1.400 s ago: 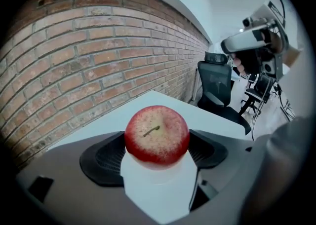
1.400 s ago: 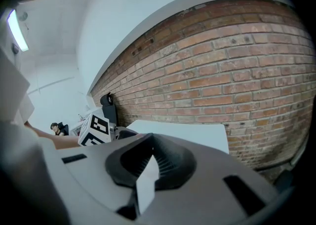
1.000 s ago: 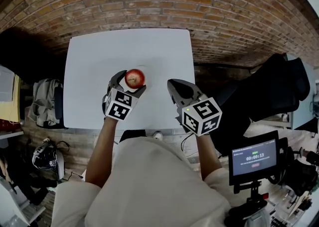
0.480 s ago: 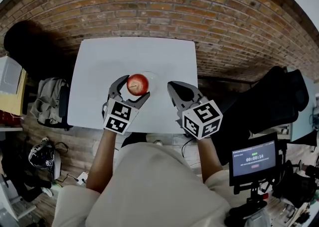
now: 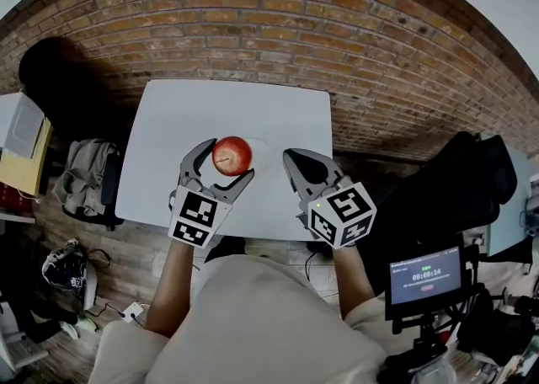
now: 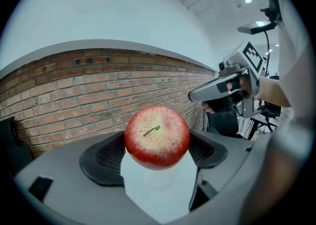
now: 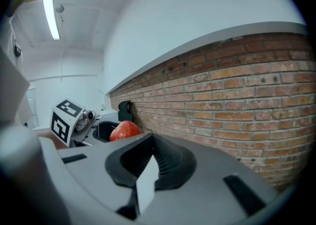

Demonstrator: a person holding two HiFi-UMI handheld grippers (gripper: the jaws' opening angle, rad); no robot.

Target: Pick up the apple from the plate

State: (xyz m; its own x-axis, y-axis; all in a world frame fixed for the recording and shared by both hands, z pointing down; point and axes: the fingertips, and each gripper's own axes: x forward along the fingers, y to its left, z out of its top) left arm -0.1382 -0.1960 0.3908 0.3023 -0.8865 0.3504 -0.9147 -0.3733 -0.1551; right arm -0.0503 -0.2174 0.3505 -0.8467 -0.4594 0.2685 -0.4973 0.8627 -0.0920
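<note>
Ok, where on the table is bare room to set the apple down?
Bare: the table's far half up to the brick wall, and the left strip beside the left gripper. Crowded: the near middle, with plate, apple and right gripper.

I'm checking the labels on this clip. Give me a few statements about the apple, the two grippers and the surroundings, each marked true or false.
1. The apple sits between the jaws of the left gripper. True.
2. The right gripper also grips the apple. False: its jaws are together with nothing between them, and it is off to the side of the apple.
3. The table has a white top. True.
4. The apple is green. False: it is red, paler and yellowish around the stem.
5. The wall beyond the table is tiled. False: it is brick.
</note>
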